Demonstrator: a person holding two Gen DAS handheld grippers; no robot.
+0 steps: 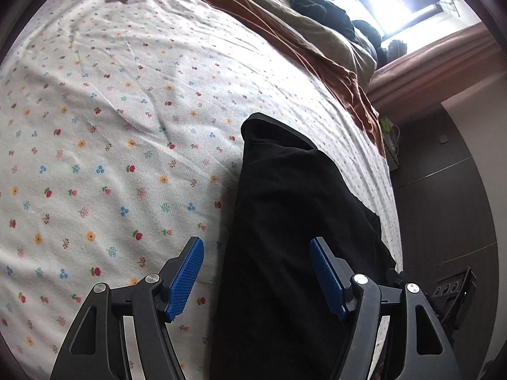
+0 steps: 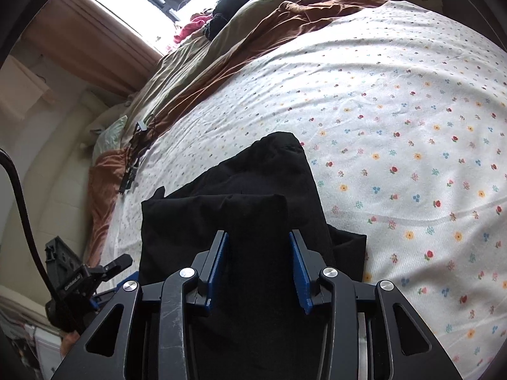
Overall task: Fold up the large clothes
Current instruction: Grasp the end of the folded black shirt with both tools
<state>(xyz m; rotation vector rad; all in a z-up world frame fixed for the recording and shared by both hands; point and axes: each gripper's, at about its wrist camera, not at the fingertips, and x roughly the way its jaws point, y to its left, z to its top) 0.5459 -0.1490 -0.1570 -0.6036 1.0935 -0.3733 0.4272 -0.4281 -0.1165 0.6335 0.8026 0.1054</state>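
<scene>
Our left gripper [image 1: 256,272] gapes over the soft, limp black cloth garment [image 1: 285,221] on the flowered white bedsheet [image 1: 111,126], our right gripper [image 2: 258,262] seemingly pinching its doubled edge, where we should hold.

My left tool [image 1: 256,274] gapes wide over the black garment [image 1: 285,221] lying on the flowered bed [image 1: 111,126].

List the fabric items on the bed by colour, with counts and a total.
Black garment: 1
Floral white sheet: 1
Brown-and-tan duvet: 1
Pink cloth: 1
Dark knit pile: 1
Total: 5
</scene>
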